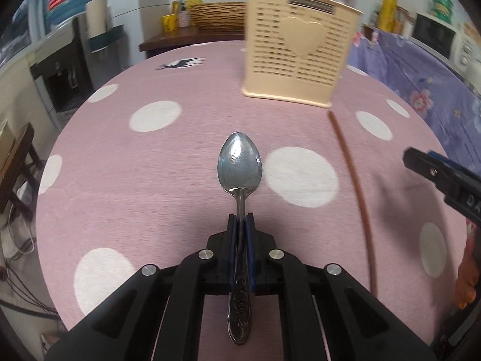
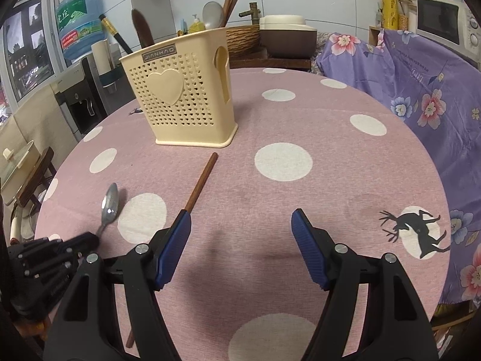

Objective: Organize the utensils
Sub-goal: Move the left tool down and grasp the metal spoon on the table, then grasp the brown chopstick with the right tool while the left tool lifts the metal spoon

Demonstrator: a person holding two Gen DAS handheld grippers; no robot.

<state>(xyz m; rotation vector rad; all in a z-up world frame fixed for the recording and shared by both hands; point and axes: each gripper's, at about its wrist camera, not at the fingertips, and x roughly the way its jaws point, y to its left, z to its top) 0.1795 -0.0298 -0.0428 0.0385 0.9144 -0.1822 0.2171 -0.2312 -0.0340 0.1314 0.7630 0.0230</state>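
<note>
My left gripper [image 1: 241, 221] is shut on the handle of a metal spoon [image 1: 240, 162], bowl pointing forward above the pink dotted tablecloth; the spoon also shows in the right wrist view [image 2: 109, 204]. A cream perforated utensil holder [image 1: 300, 51] with a heart stands further back; in the right wrist view [image 2: 183, 96] it holds several utensils. A brown chopstick [image 1: 357, 186] lies on the cloth to the right of the spoon. My right gripper [image 2: 240, 231] is open and empty above the cloth, its left finger over the chopstick [image 2: 201, 182].
The round table [image 2: 300, 126] has a pink cloth with white dots. A purple floral cloth [image 2: 421, 84] covers something at the right. A water dispenser [image 2: 81, 96] stands at the left, a microwave [image 2: 442, 21] at the back right.
</note>
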